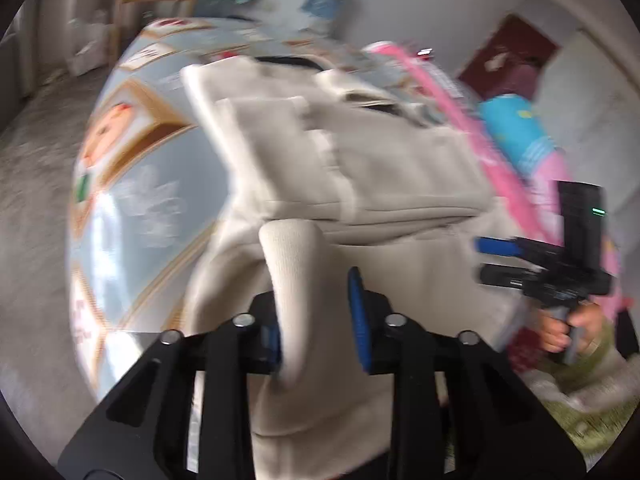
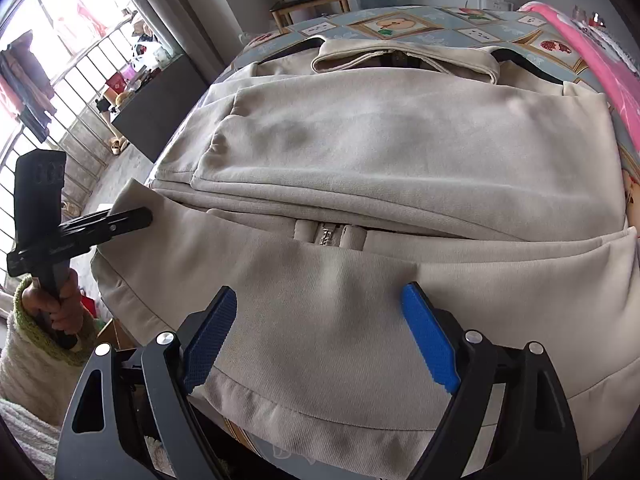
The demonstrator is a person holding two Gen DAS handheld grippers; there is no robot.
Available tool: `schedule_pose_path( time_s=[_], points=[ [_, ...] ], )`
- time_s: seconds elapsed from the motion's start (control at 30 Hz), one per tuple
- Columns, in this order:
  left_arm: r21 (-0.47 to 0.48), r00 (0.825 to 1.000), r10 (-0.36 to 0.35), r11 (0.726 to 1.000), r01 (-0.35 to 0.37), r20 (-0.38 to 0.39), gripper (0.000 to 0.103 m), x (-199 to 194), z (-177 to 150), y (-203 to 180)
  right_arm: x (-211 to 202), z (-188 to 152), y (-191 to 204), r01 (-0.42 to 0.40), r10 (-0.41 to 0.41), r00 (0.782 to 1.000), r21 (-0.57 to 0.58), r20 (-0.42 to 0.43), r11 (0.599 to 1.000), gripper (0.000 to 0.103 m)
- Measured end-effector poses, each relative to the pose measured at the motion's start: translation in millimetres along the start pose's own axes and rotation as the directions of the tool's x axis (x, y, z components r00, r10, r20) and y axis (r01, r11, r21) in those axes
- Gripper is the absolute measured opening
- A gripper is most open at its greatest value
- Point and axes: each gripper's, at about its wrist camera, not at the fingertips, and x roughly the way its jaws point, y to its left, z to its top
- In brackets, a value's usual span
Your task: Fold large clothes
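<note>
**Now: cream jacket half folded on the bed, left gripper at its hem corner**

Cream jacket [image 2: 380, 140] lies spread across the bed [image 2: 460, 24], collar toward the far edge, bottom hem hanging over the near edge. Sleeves are folded in over the body; a bit of zipper [image 2: 329, 236] shows under the fold line at mid-jacket.

Left gripper [image 1: 316, 300]: blue pads [image 1: 360, 320] stand a narrow way apart with a raised flap of the jacket's hem between them. The fabric lies against the left-hand pad; a small gap shows beside the right-hand one, so a firm pinch can't be confirmed. The left wrist view is blurred. From the right wrist view, this gripper's fingers sit at the jacket's near-left hem corner, which is lifted off the bed.

Right gripper [image 2: 320, 320]: fingers spread wide, hovering over the near hem around mid-width, pads either side of the cloth but not pressing it.

A hand [image 2: 56, 304] in a cream sleeve with a green cuff holds the left gripper's handle. Pink blanket [image 2: 616, 72] runs along the bed's right edge. A wooden chair [image 2: 308, 0] stands beyond the far edge.
</note>
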Motion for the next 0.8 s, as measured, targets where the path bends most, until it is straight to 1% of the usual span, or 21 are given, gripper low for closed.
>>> schedule_pose_path(
  time_s=[0.03,0.07,0.1,0.13,0.17,0.3,0.33,0.47,0.5,0.6,0.63,0.67,0.73,0.77,0.8],
  points=[
    [0.032,1.0,-0.009,0.999,0.008,0.014,0.024,-4,-2,-6,0,0,0,0.0,0.0,1.0,-0.003,0.0,1.0,0.083],
    [0.05,1.0,0.015,0.999,-0.016,0.01,0.024,-4,-2,-9,0,0,0,0.002,-0.002,1.0,-0.006,0.001,1.0,0.083],
    [0.061,0.998,0.055,0.997,-0.055,-0.002,0.024,-1,-2,-10,1,0,1,0.004,-0.004,1.0,-0.009,0.002,1.0,0.083],
    [0.075,0.991,0.133,0.989,-0.13,-0.031,0.024,5,-2,-12,1,0,1,0.005,-0.005,1.0,-0.012,0.004,1.0,0.083],
    [0.081,0.983,0.178,0.981,-0.174,-0.046,0.024,8,-1,-12,1,0,1,0.006,-0.006,1.0,-0.014,0.005,1.0,0.083],
    [0.046,0.972,0.229,0.973,-0.227,-0.053,0.023,8,1,-15,-3,-3,-4,-0.008,0.008,1.0,0.004,0.016,1.0,0.083],
    [0.046,0.967,0.25,0.968,-0.248,-0.053,0.023,10,2,-17,-6,-4,-7,-0.012,0.012,1.0,0.015,0.021,1.0,0.083],
    [0.094,0.939,0.341,0.937,-0.336,-0.041,0.019,12,-4,-32,-26,-16,-32,-0.004,0.0,0.998,0.081,0.057,0.997,0.082],
    [0.108,0.931,0.364,0.927,-0.358,-0.038,0.019,12,-5,-36,-34,-19,-41,0.001,-0.009,0.997,0.102,0.072,0.995,0.08],
    [0.129,0.913,0.407,0.907,-0.4,-0.033,0.019,12,-7,-44,-63,-33,-80,0.033,-0.06,0.989,0.199,0.132,0.979,0.072],
    [0.133,0.907,0.42,0.901,-0.412,-0.032,0.019,13,-7,-46,-77,-40,-100,0.041,-0.084,0.983,0.252,0.161,0.967,0.067],
    [0.135,0.903,0.429,0.897,-0.421,-0.031,0.019,13,-7,-46,-84,-42,-114,0.044,-0.099,0.979,0.288,0.177,0.957,0.065],
    [0.126,0.9,0.435,0.895,-0.428,-0.029,0.019,13,-8,-47,-97,-47,-142,0.051,-0.129,0.972,0.356,0.198,0.933,0.056],
    [0.116,0.9,0.435,0.896,-0.429,-0.029,0.019,13,-8,-46,-102,-47,-157,0.059,-0.147,0.968,0.389,0.203,0.919,0.053],
    [0.108,0.9,0.434,0.897,-0.429,-0.029,0.019,13,-8,-46,-103,-46,-165,0.063,-0.157,0.967,0.405,0.203,0.912,0.049]
  ],
)
